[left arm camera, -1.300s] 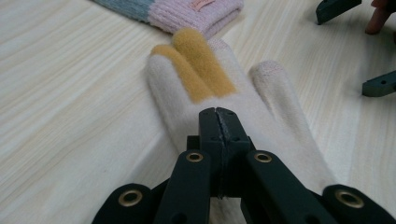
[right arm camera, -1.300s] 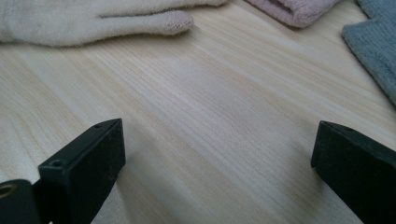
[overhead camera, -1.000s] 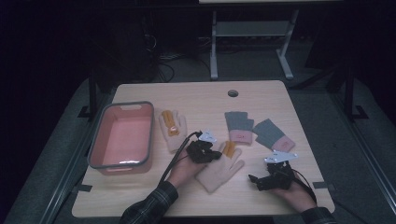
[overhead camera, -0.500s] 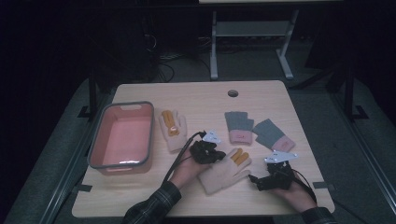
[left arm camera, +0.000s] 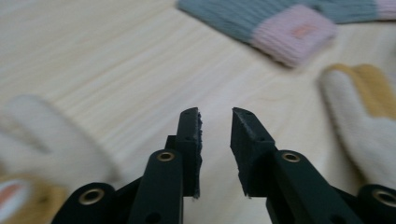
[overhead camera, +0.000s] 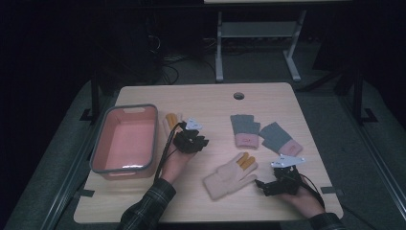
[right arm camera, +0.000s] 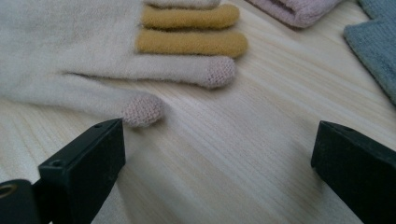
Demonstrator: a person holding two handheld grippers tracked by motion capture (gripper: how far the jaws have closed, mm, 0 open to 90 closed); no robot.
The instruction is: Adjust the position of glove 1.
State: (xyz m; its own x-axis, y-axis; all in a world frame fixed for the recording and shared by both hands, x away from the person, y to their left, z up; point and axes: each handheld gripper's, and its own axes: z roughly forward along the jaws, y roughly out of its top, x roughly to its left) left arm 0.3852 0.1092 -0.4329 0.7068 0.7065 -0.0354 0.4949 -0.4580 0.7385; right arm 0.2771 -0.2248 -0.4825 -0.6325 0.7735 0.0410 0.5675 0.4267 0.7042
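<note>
A cream glove with two yellow fingers (overhead camera: 230, 177) lies flat at the table's front middle. Its fingertips (right arm camera: 140, 109) reach almost to my right gripper (right arm camera: 219, 154), which rests on the wood with its jaws wide apart and nothing between them. That right gripper (overhead camera: 264, 186) sits just right of the glove. My left gripper (overhead camera: 202, 142) hovers between this glove and a second cream glove (overhead camera: 171, 122) by the bin. In the left gripper view the left gripper (left arm camera: 215, 116) has a narrow gap and holds nothing, with the second glove (left arm camera: 51, 140) blurred at left.
A pink bin with a grey rim (overhead camera: 98, 148) stands at the left. Two grey gloves with pink cuffs (overhead camera: 245, 129) (overhead camera: 280, 139) lie side by side at the right middle. A round cable hole (overhead camera: 239, 96) is near the far edge.
My left gripper has drawn back from over the front cream glove, moving left and farther away. The glove's yellow fingers now lie uncovered. The right gripper has stayed put.
</note>
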